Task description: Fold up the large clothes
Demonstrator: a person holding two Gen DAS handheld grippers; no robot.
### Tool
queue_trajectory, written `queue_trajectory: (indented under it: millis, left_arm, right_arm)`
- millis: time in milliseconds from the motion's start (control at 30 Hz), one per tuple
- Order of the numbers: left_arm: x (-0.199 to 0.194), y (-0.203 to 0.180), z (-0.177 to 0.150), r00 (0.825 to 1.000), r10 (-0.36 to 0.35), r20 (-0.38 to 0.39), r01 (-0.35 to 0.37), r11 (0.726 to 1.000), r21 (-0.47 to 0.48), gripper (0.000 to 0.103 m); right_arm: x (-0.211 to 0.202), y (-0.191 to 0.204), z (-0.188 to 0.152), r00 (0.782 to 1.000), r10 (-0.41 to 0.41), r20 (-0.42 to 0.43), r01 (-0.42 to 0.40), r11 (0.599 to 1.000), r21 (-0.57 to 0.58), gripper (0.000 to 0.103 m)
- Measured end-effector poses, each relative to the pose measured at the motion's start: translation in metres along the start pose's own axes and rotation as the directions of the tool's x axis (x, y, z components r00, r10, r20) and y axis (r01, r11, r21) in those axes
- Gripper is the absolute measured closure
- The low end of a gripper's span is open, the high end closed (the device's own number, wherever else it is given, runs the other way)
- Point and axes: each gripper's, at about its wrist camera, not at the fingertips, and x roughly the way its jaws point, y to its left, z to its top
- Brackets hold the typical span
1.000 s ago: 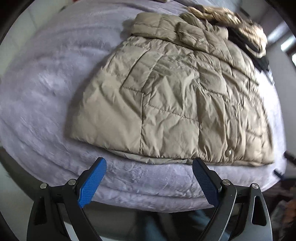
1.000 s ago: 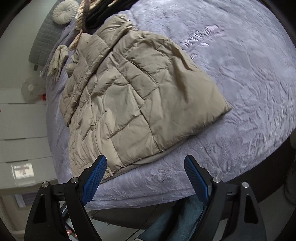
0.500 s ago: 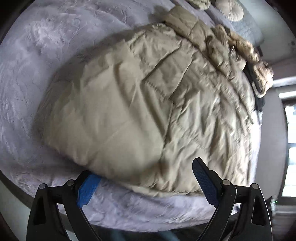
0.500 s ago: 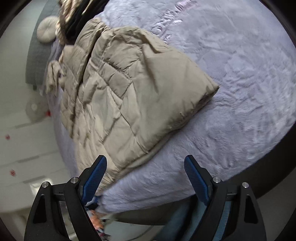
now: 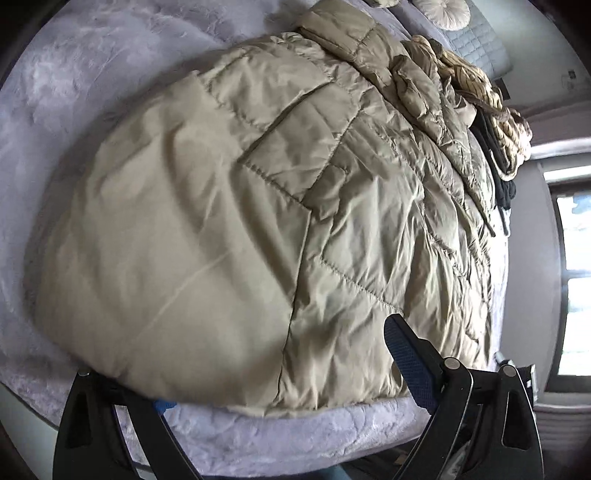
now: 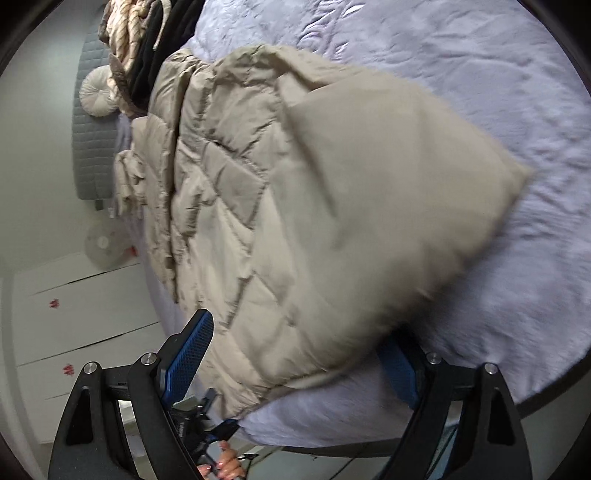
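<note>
The beige quilted puffer jacket [image 5: 258,206] you are folding lies flat on the lavender plush bedspread [image 5: 92,74], its hem at the near edge of the bed and its hood end toward the head of the bed. The near panel is smooth; farther up, the stitched squares are creased and puckered. In the right wrist view the same jacket [image 6: 332,206] shows one hem corner jutting out over bare bedspread [image 6: 461,74].

Your left gripper [image 5: 280,373] straddles the hem with its jaws spread wide. The right-hand blue pad [image 5: 410,365] lies over the fabric near the hem, and the left-hand pad is almost wholly hidden under the puffed edge, only a sliver of blue showing. Whether either pad presses on the cloth you cannot tell from here, though nothing is pinched between them.

Your right gripper [image 6: 295,354] is likewise wide apart, spanning the jacket's hem. One blue pad [image 6: 188,354] stands beside the jacket's side edge, and the other is partly covered by the hem corner. Below it you can see fingers [image 6: 225,467] of a hand on the other gripper's handle.

Beyond the jacket's hood a heap of clothes [image 5: 491,122] rests on the bed: a cream cable-knit piece and something black. A round cream cushion [image 5: 443,13] sits against the grey quilted headboard [image 5: 480,44]. There is a window [image 5: 576,280] on one side of the bed and a white wardrobe [image 6: 85,317] with a small white fan [image 6: 101,243] before it on the other side.
</note>
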Motion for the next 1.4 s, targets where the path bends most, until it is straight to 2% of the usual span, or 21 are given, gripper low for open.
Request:
queue_trajectory:
  millis: [67, 133, 167, 200, 233, 267, 300, 333, 367, 433, 600, 767, 900, 1067, 1233, 1400]
  left_arm:
    - [-0.002, -0.003, 0.0, 1.0, 0.023, 0.007, -0.023, 1.0, 0.019, 0.033]
    - [-0.003, -0.003, 0.002, 1.0, 0.023, -0.005, -0.023, 0.999, 0.035, 0.076]
    - [-0.006, -0.002, 0.004, 1.0, 0.005, -0.004, -0.004, 0.999, 0.037, 0.083]
    - [-0.01, 0.0, 0.005, 1.0, -0.006, 0.0, 0.006, 0.999, 0.037, 0.086]
    - [-0.014, 0.0, 0.007, 1.0, -0.015, 0.005, 0.014, 0.999, 0.038, 0.088]
    - [-0.019, -0.001, 0.009, 1.0, -0.026, 0.013, 0.025, 0.999, 0.042, 0.09]
    - [-0.026, -0.004, 0.011, 0.999, -0.036, 0.021, 0.034, 0.998, 0.051, 0.09]
    - [-0.031, -0.008, 0.012, 0.999, -0.041, 0.028, 0.04, 0.997, 0.059, 0.09]
    - [-0.037, -0.011, 0.015, 0.998, -0.048, 0.033, 0.045, 0.997, 0.067, 0.09]
    - [-0.049, -0.021, 0.022, 0.998, -0.053, 0.045, 0.049, 0.995, 0.085, 0.09]
    - [-0.081, -0.056, 0.052, 0.992, -0.057, 0.112, 0.044, 0.993, 0.113, 0.09]
    - [-0.106, -0.098, 0.098, 0.976, -0.055, 0.211, 0.028, 0.991, 0.132, 0.09]
    - [-0.115, -0.129, 0.146, 0.959, -0.068, 0.276, 0.023, 0.986, 0.164, 0.09]
    - [-0.095, -0.151, 0.21, 0.959, -0.043, 0.279, -0.018, 0.977, 0.213, 0.089]
    - [-0.049, -0.153, 0.278, 0.973, -0.02, 0.232, -0.03, 0.978, 0.208, 0.089]
    - [-0.008, -0.154, 0.318, 0.987, 0.036, 0.155, -0.071, 0.97, 0.232, 0.089]
  right_arm:
    - [0.005, 0.002, 0.001, 1.0, 0.022, -0.004, -0.022, 1.0, 0.01, 0.015]
    - [0.007, 0.003, 0.003, 0.998, 0.054, -0.016, -0.054, 0.999, 0.01, 0.015]
    - [0.008, 0.004, 0.004, 0.998, 0.055, -0.022, -0.055, 0.998, 0.013, 0.015]
    - [0.008, 0.004, 0.005, 0.998, 0.049, -0.026, -0.048, 0.999, 0.022, 0.017]
    - [0.009, 0.004, 0.007, 0.998, 0.051, -0.033, -0.05, 0.998, 0.035, 0.026]
    - [0.01, 0.004, 0.009, 0.998, 0.057, -0.038, -0.055, 0.997, 0.048, 0.047]
    - [0.01, 0.003, 0.012, 0.997, 0.055, -0.047, -0.052, 0.996, 0.068, 0.061]
    - [0.007, 0.001, 0.015, 0.997, 0.045, -0.056, -0.041, 0.996, 0.076, 0.09]
    - [0.007, 0.003, 0.018, 0.997, 0.043, -0.064, -0.038, 0.996, 0.079, 0.092]
    - [0.004, 0.013, 0.023, 0.996, 0.053, -0.078, -0.049, 0.998, 0.044, 0.094]
    - [-0.013, 0.076, 0.048, 0.992, 0.076, -0.105, -0.091, 0.985, -0.149, 0.094]
    - [-0.019, 0.157, 0.086, 0.989, 0.097, -0.111, -0.128, 0.939, -0.319, 0.094]
    - [-0.01, 0.216, 0.118, 0.991, 0.092, -0.101, -0.126, 0.896, -0.425, 0.094]
    - [0.015, 0.272, 0.157, 0.996, 0.065, -0.067, -0.089, 0.868, -0.489, 0.094]
    - [0.064, 0.291, 0.197, 0.999, 0.021, -0.031, -0.033, 0.9, -0.436, 0.094]
    - [0.103, 0.296, 0.22, 1.0, -0.022, 0.005, 0.022, 0.919, -0.395, 0.094]
